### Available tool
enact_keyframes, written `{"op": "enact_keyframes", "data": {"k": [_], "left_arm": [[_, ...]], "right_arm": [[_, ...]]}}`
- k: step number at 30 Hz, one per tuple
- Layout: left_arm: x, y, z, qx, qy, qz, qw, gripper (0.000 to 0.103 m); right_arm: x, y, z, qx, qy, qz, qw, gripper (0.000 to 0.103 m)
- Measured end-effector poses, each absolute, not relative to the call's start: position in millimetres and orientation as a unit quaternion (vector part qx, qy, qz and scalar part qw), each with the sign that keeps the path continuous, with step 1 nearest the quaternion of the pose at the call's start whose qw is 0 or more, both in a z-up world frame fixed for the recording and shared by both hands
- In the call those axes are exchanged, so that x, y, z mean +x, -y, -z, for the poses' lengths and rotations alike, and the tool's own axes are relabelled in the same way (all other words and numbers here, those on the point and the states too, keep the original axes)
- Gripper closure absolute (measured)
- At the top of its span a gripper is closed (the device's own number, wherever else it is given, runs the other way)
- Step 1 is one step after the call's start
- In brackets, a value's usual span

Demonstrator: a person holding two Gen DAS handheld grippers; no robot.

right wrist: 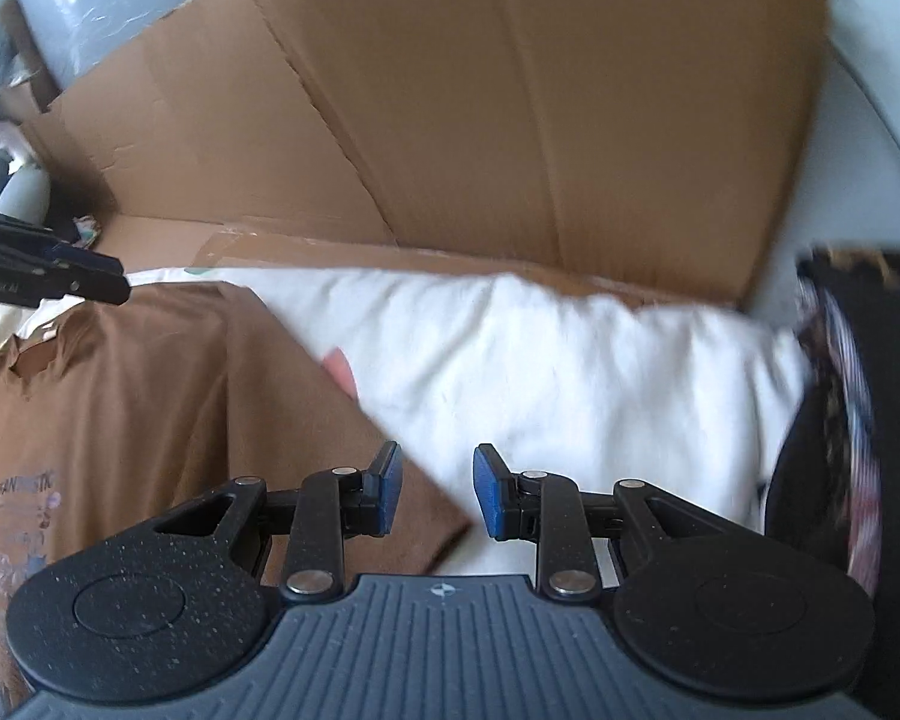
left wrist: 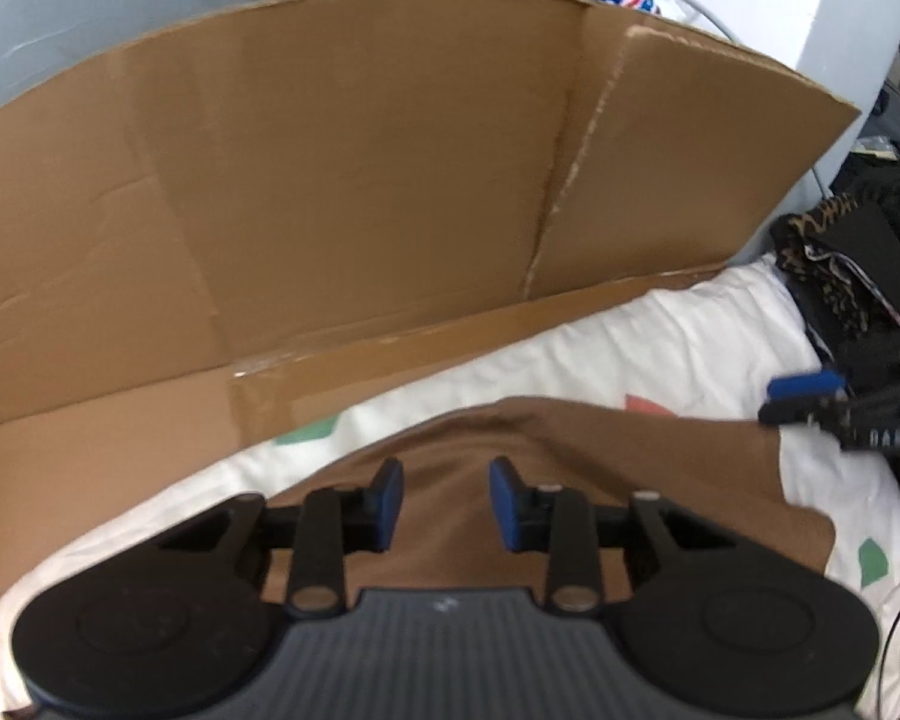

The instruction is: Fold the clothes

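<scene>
A brown T-shirt [right wrist: 150, 396] lies spread on a white bedcover [right wrist: 570, 360] marked with scattered green and pink shapes. A printed graphic shows on the shirt's front at the lower left of the right wrist view, and the collar sits near the far left edge.

The left gripper [left wrist: 447, 495] hangs over the brown fabric, its blue-padded fingers [left wrist: 390, 492] apart with nothing between them. The right gripper [right wrist: 437, 492] stands over the shirt's right edge where a sleeve corner meets the bedcover; its jaws are likewise apart and hold nothing.

A flattened cardboard sheet [left wrist: 360, 180] stands propped behind the bedcover, with its lower flap lying on the bed. A pile of dark clothes [left wrist: 840, 252] (some with a leopard-type pattern) sits at the right end of the bed, well apart from the shirt.
</scene>
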State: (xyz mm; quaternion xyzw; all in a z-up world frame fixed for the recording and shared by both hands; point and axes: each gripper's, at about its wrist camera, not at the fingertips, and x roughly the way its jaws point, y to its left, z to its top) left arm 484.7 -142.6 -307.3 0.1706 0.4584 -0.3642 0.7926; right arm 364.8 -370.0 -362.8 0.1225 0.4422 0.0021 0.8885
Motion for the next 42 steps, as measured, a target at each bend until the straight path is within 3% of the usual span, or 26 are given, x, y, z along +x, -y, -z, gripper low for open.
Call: {"op": "enact_keyframes", "data": {"k": [4, 8, 17, 19, 22, 42], "left_arm": [[480.8, 163.3, 314.2, 0.18, -0.453, 0.374, 0.789, 0.075], [481.6, 178.8, 328.3, 0.178, -0.461, 0.373, 0.785, 0.084], [481.4, 194.4, 346.4, 0.176, -0.464, 0.372, 0.784, 0.09], [482.3, 196.3, 349.5, 0.177, -0.465, 0.373, 0.783, 0.091], [483.2, 196.4, 352.6, 0.174, -0.467, 0.373, 0.783, 0.091], [489.3, 195.9, 363.7, 0.15, -0.459, 0.37, 0.794, 0.09]], "right_arm": [[351.3, 375.1, 372.2, 0.144, -0.442, -0.003, 0.886, 0.07], [348.1, 379.9, 380.0, 0.17, -0.439, 0.002, 0.882, 0.07], [356.3, 384.8, 389.3, 0.202, -0.433, 0.003, 0.879, 0.071], [358.1, 385.5, 384.5, 0.191, -0.43, 0.006, 0.882, 0.093], [360.8, 386.6, 377.3, 0.174, -0.426, 0.009, 0.888, 0.1], [399.9, 409.4, 336.5, 0.077, -0.385, 0.06, 0.918, 0.102]]}}
